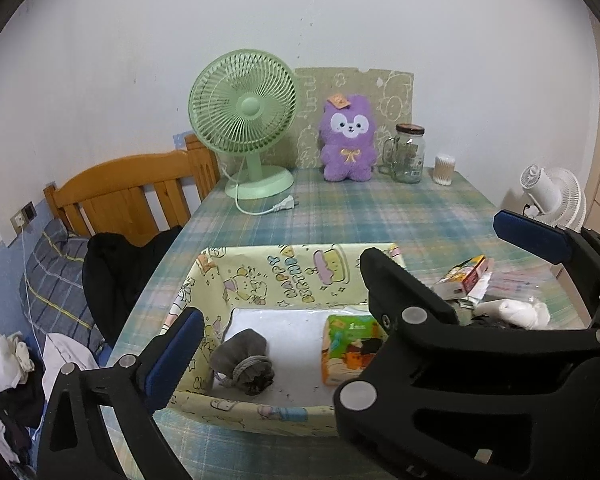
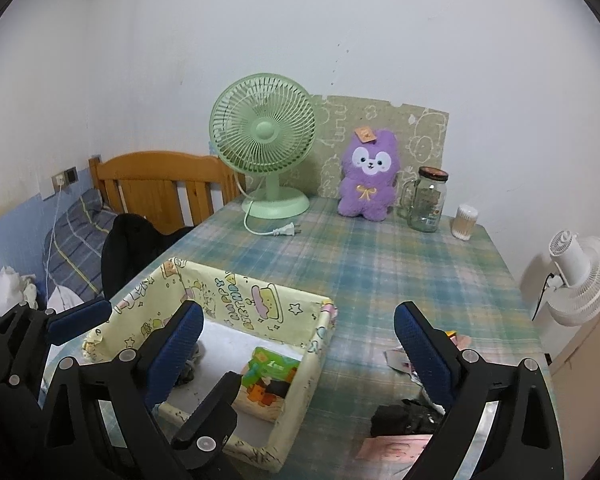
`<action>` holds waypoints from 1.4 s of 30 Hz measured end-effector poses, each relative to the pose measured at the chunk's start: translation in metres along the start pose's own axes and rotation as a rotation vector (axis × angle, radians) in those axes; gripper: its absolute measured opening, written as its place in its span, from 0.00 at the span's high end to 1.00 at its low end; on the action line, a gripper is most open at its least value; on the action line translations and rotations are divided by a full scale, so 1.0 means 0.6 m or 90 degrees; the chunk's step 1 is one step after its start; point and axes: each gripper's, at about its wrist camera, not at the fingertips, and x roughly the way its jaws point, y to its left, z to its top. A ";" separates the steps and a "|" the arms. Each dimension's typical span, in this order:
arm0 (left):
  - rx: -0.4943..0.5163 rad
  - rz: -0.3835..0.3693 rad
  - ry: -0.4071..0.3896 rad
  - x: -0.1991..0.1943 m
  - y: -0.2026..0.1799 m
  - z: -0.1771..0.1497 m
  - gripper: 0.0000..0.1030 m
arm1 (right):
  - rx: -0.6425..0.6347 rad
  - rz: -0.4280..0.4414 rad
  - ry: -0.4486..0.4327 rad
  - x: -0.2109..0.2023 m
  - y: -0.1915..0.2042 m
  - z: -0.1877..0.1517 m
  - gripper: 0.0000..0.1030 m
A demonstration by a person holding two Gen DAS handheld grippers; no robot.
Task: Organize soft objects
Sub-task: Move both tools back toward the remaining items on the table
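Observation:
A yellow cartoon-print fabric box (image 1: pixel 260 276) (image 2: pixel 300 344) sits on the plaid table. Inside lie a grey drawstring pouch (image 1: pixel 242 362) and a colourful tissue pack (image 1: pixel 350 350) (image 2: pixel 270 380). My left gripper (image 1: pixel 296 336) is open and empty, hovering over the box. My right gripper (image 2: pixel 300 344) is open and empty, above the box's right side; it also crosses the left wrist view (image 1: pixel 452 248). White rolled socks (image 1: pixel 520 312) and a black soft item (image 2: pixel 404 418) lie on the table right of the box. A purple plush (image 1: pixel 348 140) (image 2: pixel 368 176) sits at the back.
A green fan (image 1: pixel 246 120) (image 2: pixel 266 148) with a loose plug, a glass jar (image 1: pixel 408 154) (image 2: pixel 426 200) and a cotton swab tub (image 2: pixel 466 222) stand at the back. A snack packet (image 1: pixel 466 276) lies right of the box. A bed and clothes are left; a white fan (image 2: pixel 580 280) right.

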 end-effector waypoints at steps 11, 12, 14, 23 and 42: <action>0.009 -0.007 -0.031 -0.047 -0.048 0.006 0.02 | 0.015 -0.008 -0.030 -0.054 -0.039 0.001 0.01; 0.010 -0.008 -0.033 -0.049 -0.053 0.007 0.02 | 0.018 -0.008 -0.032 -0.059 -0.043 0.000 0.01; 0.013 -0.009 -0.039 -0.056 -0.062 0.008 0.02 | 0.021 -0.010 -0.036 -0.066 -0.051 -0.002 0.01; 0.016 -0.024 -0.052 -0.070 -0.094 0.005 0.02 | 0.034 -0.034 -0.039 -0.091 -0.088 -0.013 0.00; 0.017 -0.047 -0.053 -0.054 -0.183 -0.009 0.02 | 0.071 -0.065 -0.028 -0.100 -0.178 -0.054 0.00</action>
